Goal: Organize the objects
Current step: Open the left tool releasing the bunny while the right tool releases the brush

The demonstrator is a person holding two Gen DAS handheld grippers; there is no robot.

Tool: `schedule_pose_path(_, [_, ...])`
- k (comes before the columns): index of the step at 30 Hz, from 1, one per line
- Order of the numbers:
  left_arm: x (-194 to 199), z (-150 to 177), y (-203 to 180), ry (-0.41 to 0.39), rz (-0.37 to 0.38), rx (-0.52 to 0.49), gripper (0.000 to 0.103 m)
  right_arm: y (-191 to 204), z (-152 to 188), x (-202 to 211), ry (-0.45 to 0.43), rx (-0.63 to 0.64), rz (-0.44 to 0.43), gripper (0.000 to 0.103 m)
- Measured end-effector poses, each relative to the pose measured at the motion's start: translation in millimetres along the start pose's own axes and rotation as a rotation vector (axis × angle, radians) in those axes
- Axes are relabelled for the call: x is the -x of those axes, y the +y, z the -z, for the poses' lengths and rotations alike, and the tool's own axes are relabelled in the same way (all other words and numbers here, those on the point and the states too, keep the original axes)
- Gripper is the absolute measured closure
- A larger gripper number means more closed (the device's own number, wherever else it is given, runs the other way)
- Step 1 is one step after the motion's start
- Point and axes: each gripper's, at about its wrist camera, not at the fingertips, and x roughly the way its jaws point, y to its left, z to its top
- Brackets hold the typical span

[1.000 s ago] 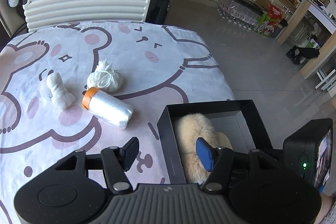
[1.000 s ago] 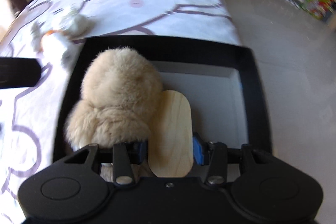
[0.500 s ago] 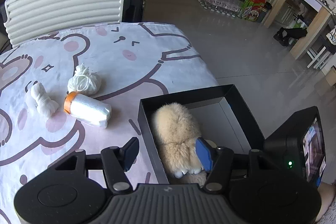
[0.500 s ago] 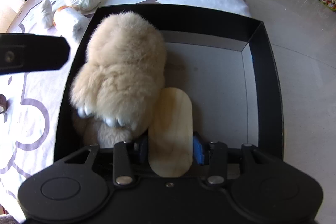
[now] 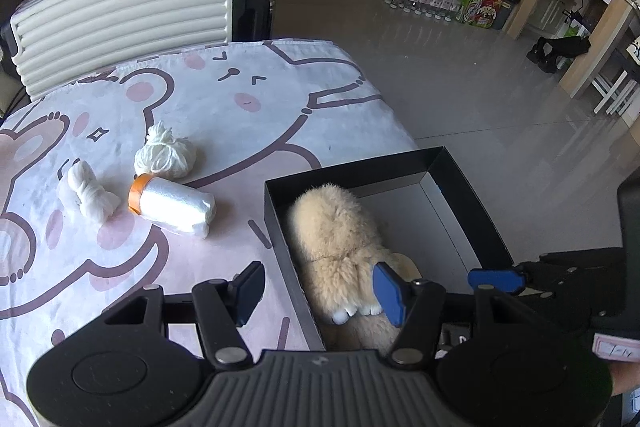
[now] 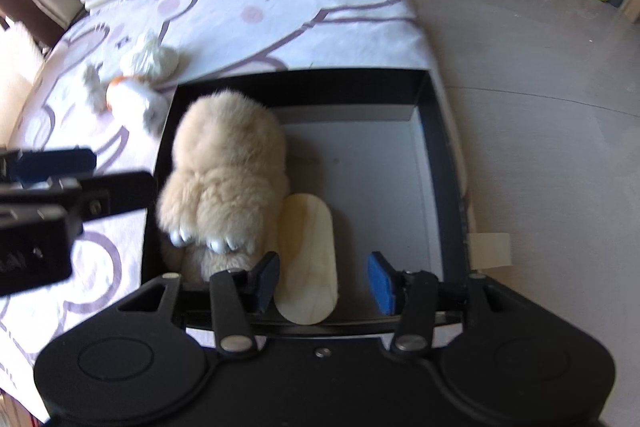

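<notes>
Right gripper point(image 6: 324, 281) fingers have just been opening — apart, seemingly clear of the wooden piece point(image 6: 306, 259).

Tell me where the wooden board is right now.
In the right wrist view, the wooden board lies flat in the black box, near its front wall, right beside the plush toy and between the right tool's open jaws.

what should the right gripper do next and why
Probably lift clear of the black box. The right gripper has just been opening; its pads no longer press the wooden piece, which lies in the box beside the plush toy.
</notes>
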Motion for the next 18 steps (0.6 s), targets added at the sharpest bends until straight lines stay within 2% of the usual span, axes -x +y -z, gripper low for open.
schedule_pose_path(11, [12, 9, -3, 0.024, -0.061, -0.022, 0.042, -18, 2, 31, -0.067, -0.108, 0.06, 0.053])
schedule_pose_path(15, [16, 11, -3, 0.028, -0.074, -0.015, 0.042, -24, 7, 45, -0.1, -0.141, 0.057, 0.053])
schedule_pose_path(18, [19, 12, -2, 0.028, -0.085, -0.004, 0.037, -27, 11, 57, -0.131, -0.166, 0.054, 0.053])
